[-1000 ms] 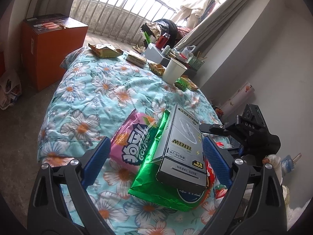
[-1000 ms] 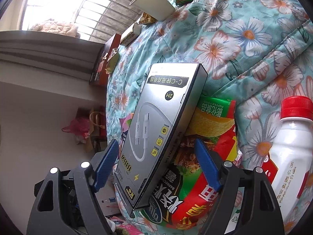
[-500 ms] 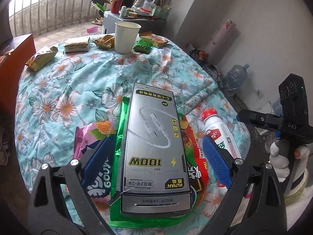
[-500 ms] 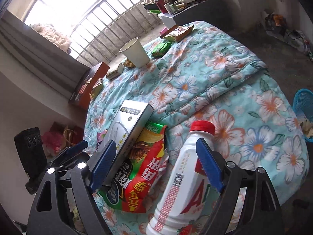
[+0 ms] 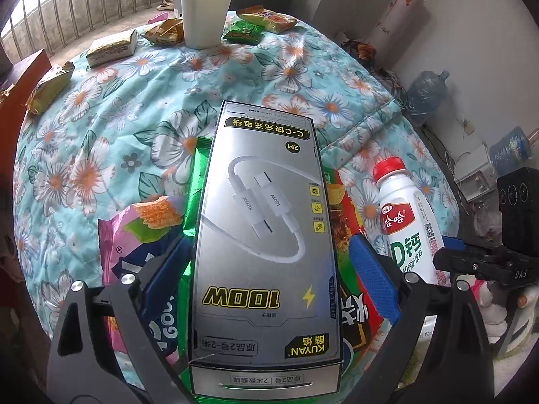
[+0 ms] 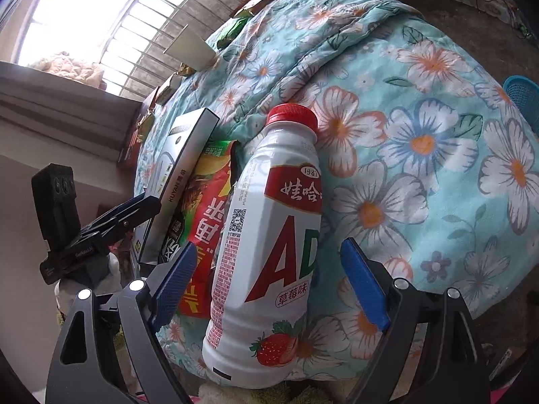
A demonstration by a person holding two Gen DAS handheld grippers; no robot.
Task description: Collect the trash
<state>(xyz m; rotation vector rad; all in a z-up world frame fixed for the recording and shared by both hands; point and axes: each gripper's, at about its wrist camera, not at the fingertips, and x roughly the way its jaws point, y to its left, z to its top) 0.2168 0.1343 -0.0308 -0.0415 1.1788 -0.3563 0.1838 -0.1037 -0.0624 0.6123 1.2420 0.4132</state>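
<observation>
Both grippers have swung in over the bed's near edge. Left gripper [image 5: 266, 286], jaws apart, straddles the silver KUYAN "100W" cable box [image 5: 266, 235] lying on the green snack bag [image 5: 193, 185]. Right gripper [image 6: 266, 279], jaws just widened, brackets the untouched "AD" strawberry bottle [image 6: 269, 235]. Paper cup [image 5: 205, 17] stands at the bed's [image 5: 134, 107] far edge.

Both grippers' fingers [image 5: 374, 277] spread wide

Daylight through a barred window [image 6: 111, 23], white wall [image 5: 471, 33], wooden cabinet [image 5: 20, 77].
</observation>
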